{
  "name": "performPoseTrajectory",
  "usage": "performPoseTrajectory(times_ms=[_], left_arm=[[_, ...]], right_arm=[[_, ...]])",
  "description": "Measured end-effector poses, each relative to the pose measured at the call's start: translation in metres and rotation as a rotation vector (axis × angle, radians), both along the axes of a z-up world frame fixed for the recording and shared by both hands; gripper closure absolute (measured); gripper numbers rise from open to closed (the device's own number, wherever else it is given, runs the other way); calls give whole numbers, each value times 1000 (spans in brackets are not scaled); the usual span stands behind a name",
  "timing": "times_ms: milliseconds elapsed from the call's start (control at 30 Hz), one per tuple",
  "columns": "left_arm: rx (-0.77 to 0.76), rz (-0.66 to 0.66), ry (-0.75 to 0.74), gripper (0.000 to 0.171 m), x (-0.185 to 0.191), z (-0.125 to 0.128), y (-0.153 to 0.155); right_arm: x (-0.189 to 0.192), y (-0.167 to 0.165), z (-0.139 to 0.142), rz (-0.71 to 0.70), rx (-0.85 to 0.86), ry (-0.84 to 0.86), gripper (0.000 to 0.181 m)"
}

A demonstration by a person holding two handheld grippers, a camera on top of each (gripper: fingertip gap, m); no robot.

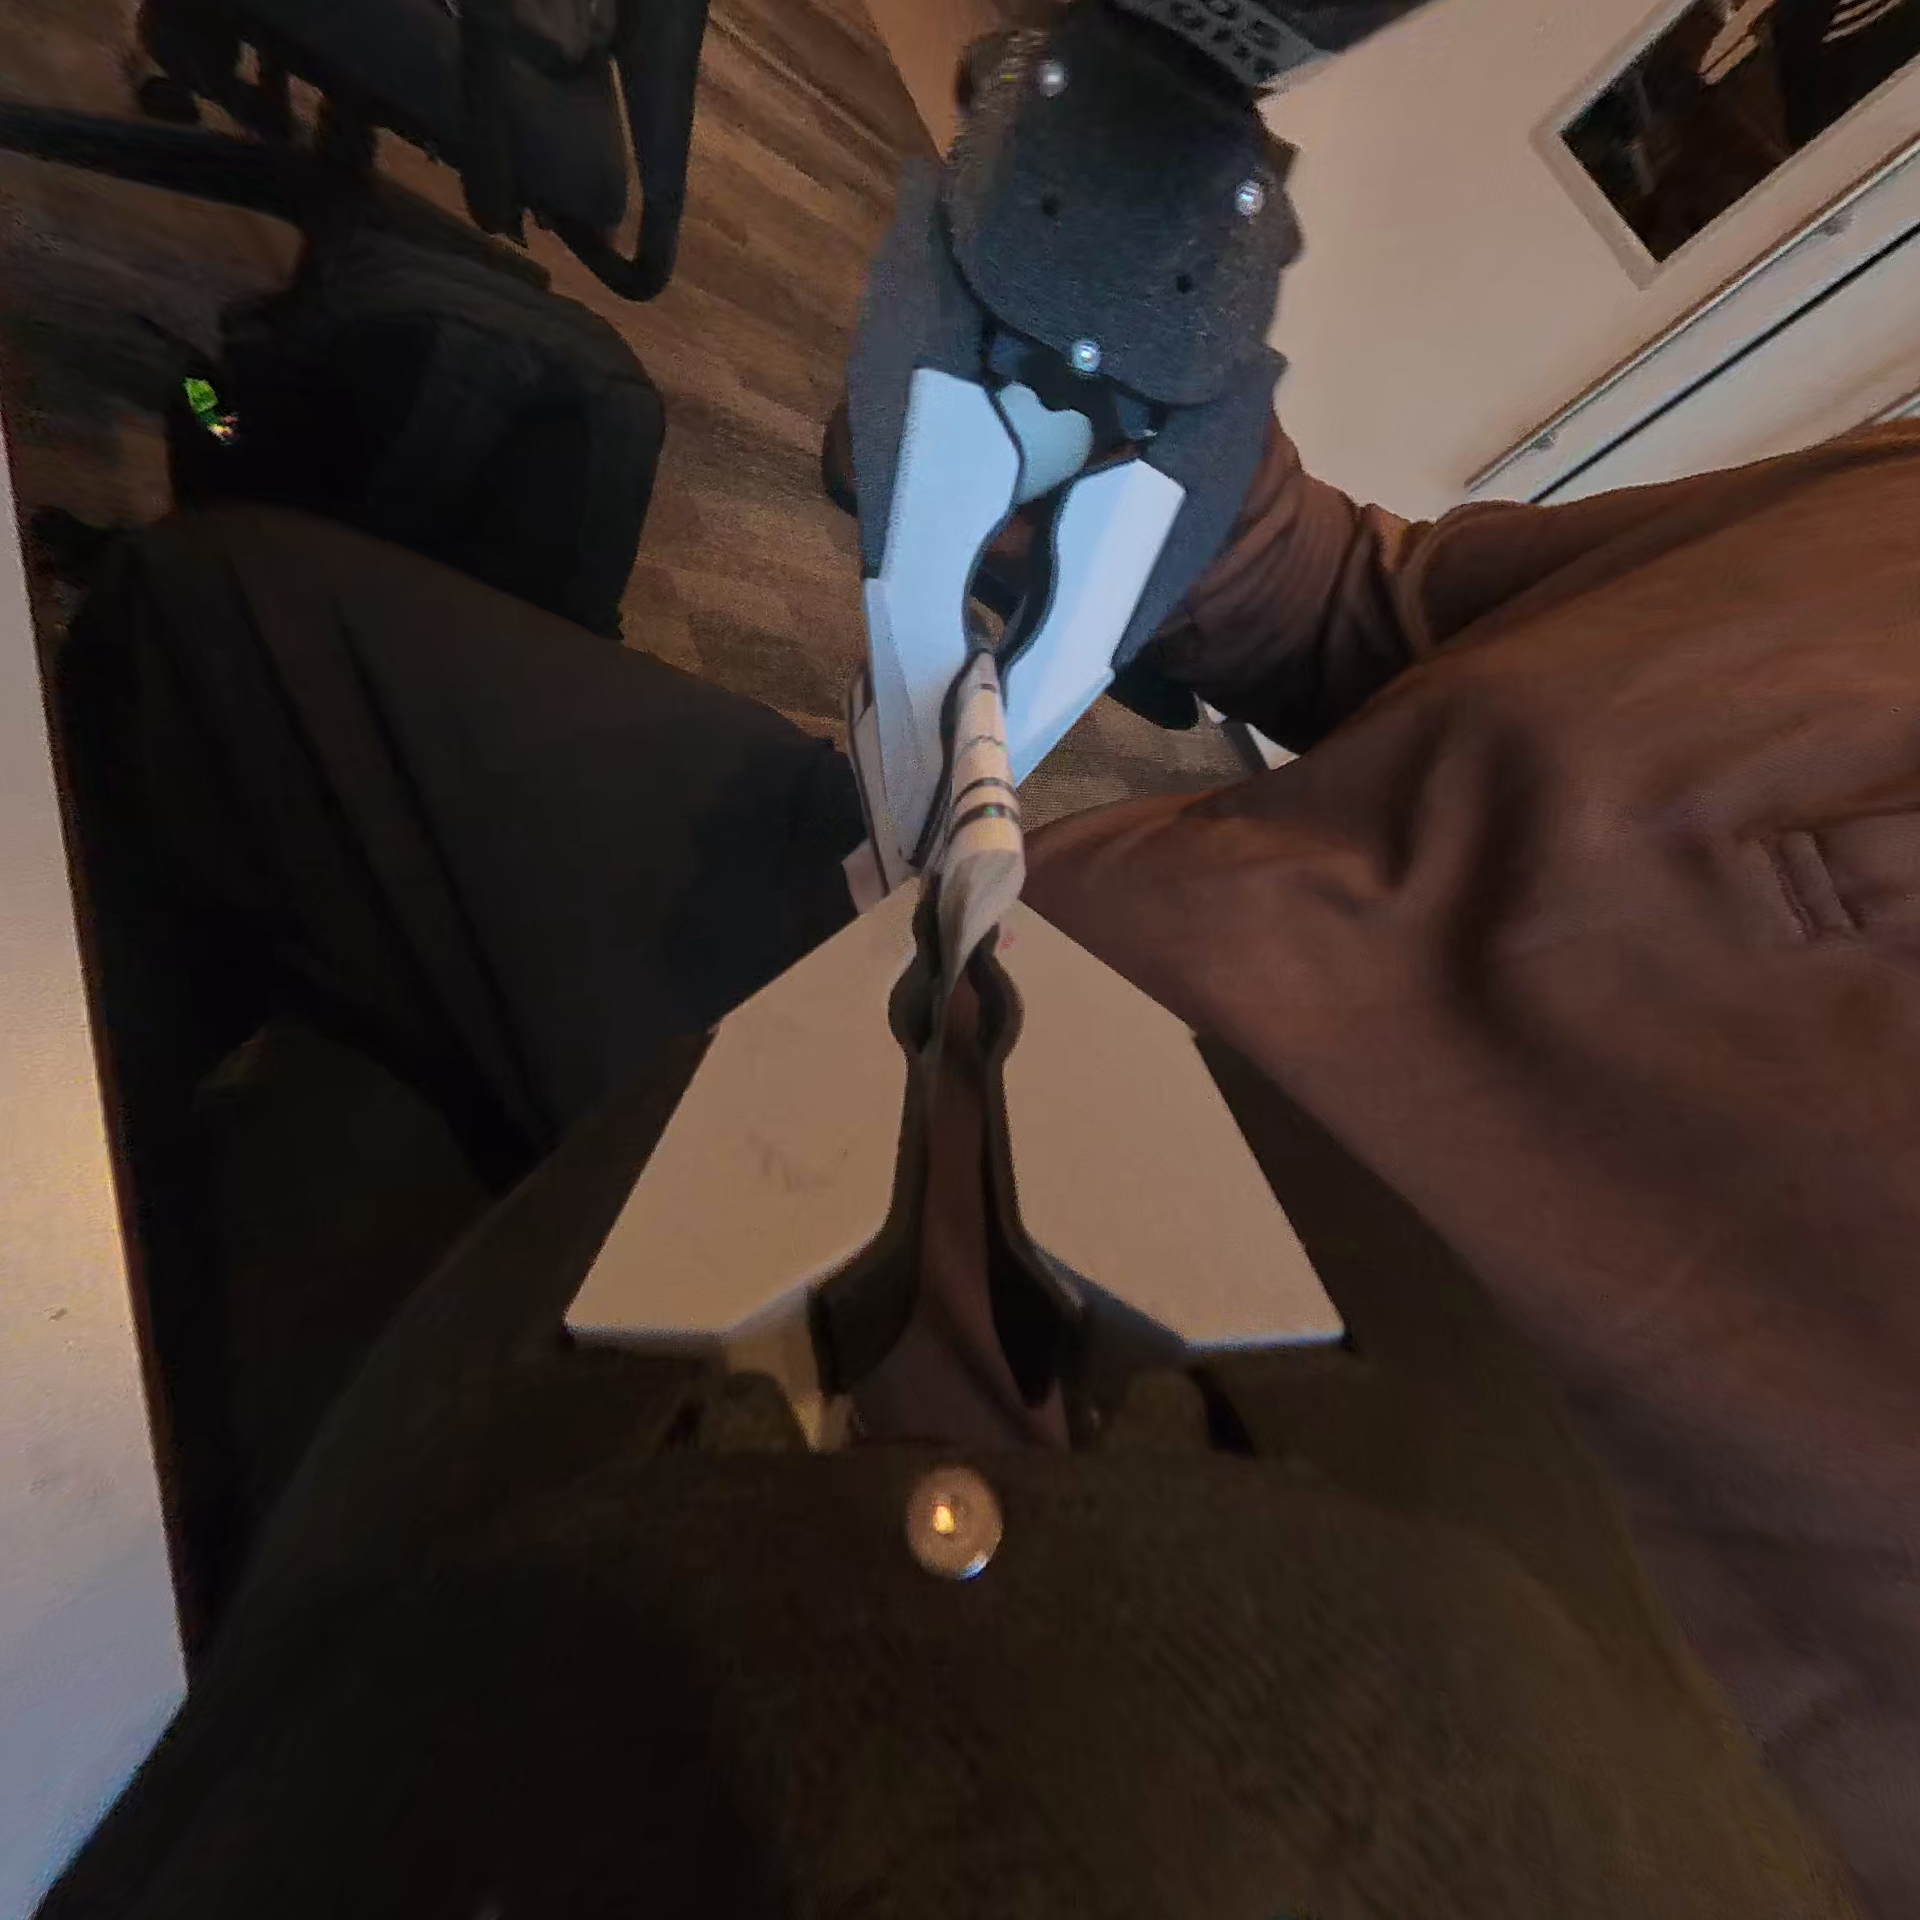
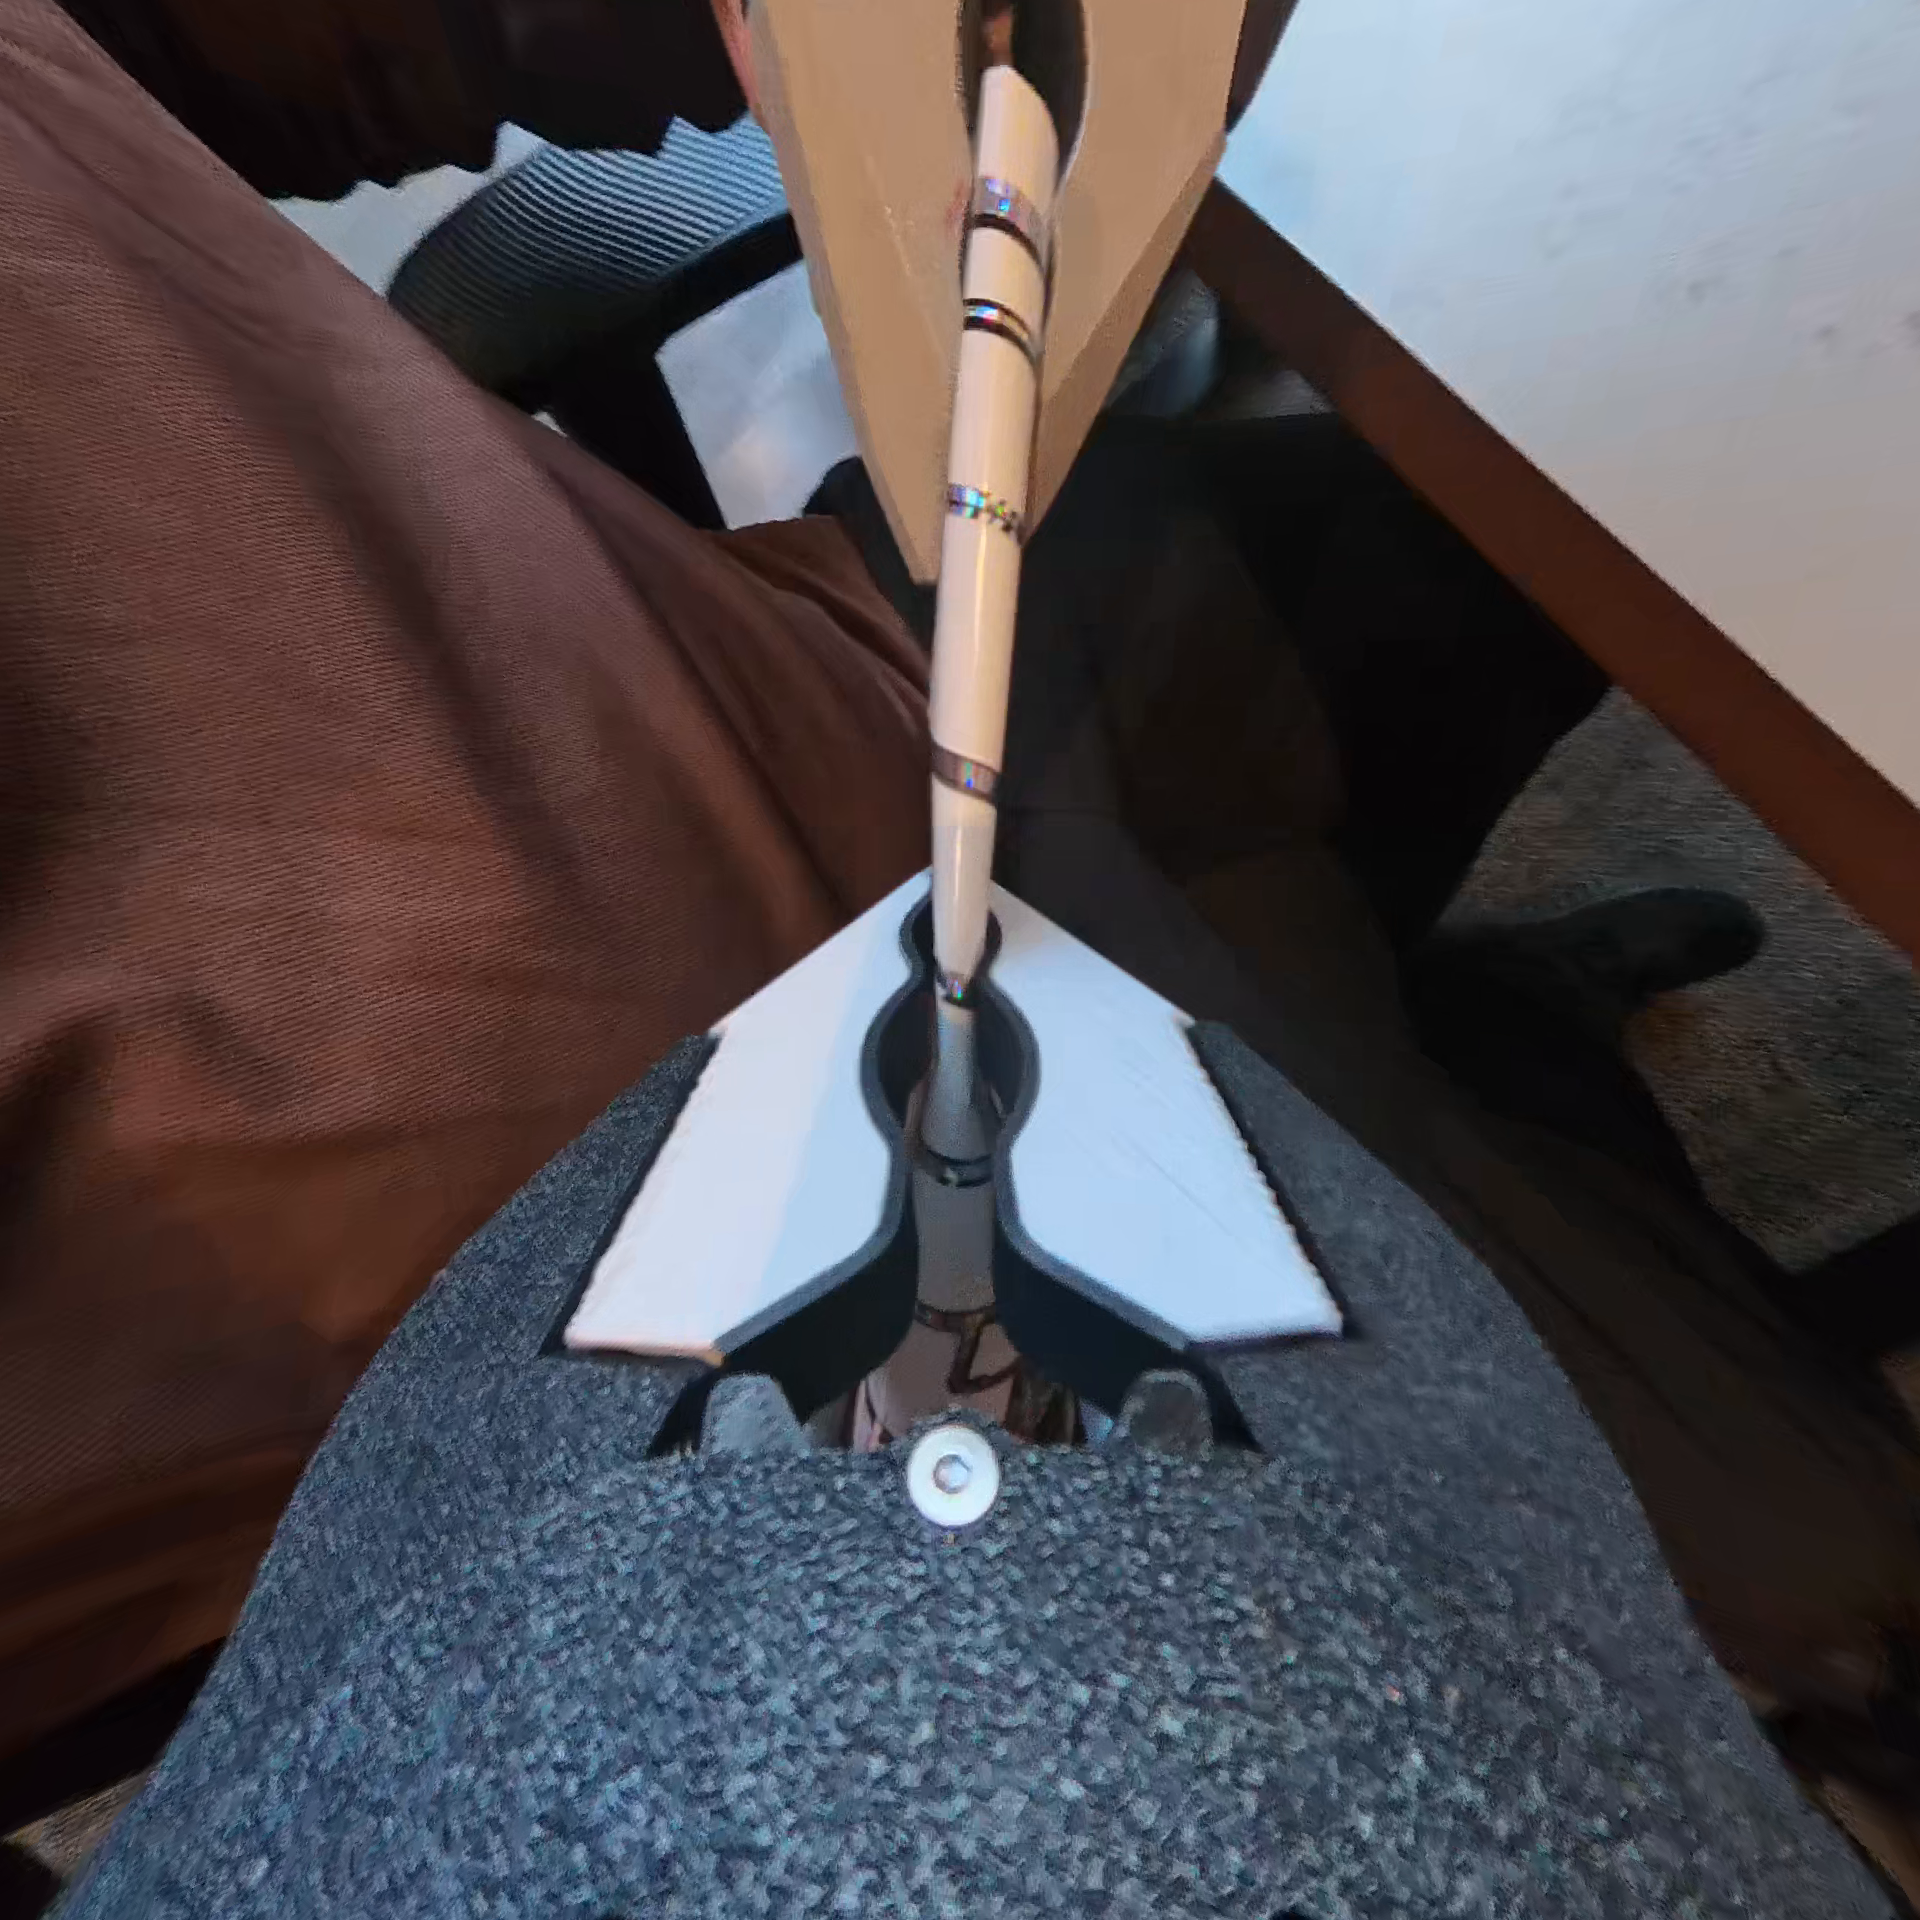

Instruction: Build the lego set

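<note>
Lego bricks nowhere in view; only a packet, probably from the set, held clear of the worktop and over the lap.

Filling most of both views: brown woven garment (image 2: 364, 727) of a seated person, folds close behind the tools. To one side, pale worktop with dark wood edge (image 2: 1558, 260), bare where visible; below it, grey carpeted floor (image 2: 1662, 1091).

Facing each other tip to tip: left gripper (image 1: 951, 935), white-fingered on a dark speckled body, and right gripper (image 2: 956, 914) of the same build. Jaws of each closed together, clamped on opposite ends of the packet.

Strung between them, seen edge-on: slim white packet with silvery bands (image 2: 977, 623), slightly twisted near the left tips. Held this way, it seems, for pulling or tearing open off the worktop. Contents impossible to tell. Risk, as judged: a sudden tear and small pieces spilling to the floor.
</note>
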State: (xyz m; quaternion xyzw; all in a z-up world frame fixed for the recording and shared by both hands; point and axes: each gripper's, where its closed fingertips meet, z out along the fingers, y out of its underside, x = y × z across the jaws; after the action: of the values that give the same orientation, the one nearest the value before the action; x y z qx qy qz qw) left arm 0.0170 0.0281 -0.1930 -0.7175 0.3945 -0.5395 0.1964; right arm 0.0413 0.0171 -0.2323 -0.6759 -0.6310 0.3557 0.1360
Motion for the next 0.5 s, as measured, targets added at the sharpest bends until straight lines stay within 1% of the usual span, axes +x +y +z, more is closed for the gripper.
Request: performPoseTrajectory(times_ms=[67,100,133,167,233,267,333,367,433,500], left_arm=[[45,-9,16,166,-2,0,-2],[86,2,51,155,-4,-1,1],[136,24,97,140,-7,0,7],[202,22,130,131,-8,4,9],[396,0,183,127,-8,19,9],[504,-4,227,122,-8,26,11],[695,-64,316,119,-7,33,6],[769,-117,351,118,-4,33,-1],[864,-236,417,117,-1,22,-15],[885,-313,500,116,-1,2,-20]], right_arm=[[0,-5,0,19,-96,21,181],[1,-7,-1,29,-159,26,181],[2,-10,-1,46,-232,29,181],[3,-15,0,69,-312,29,181],[5,-21,1,109,-454,22,181],[5,-22,0,116,-500,15,181],[5,-23,-2,132,-558,-1,181],[4,-23,-3,139,-574,-2,181],[2,-26,0,163,-631,7,181],[2,-27,2,173,-689,13,181]])
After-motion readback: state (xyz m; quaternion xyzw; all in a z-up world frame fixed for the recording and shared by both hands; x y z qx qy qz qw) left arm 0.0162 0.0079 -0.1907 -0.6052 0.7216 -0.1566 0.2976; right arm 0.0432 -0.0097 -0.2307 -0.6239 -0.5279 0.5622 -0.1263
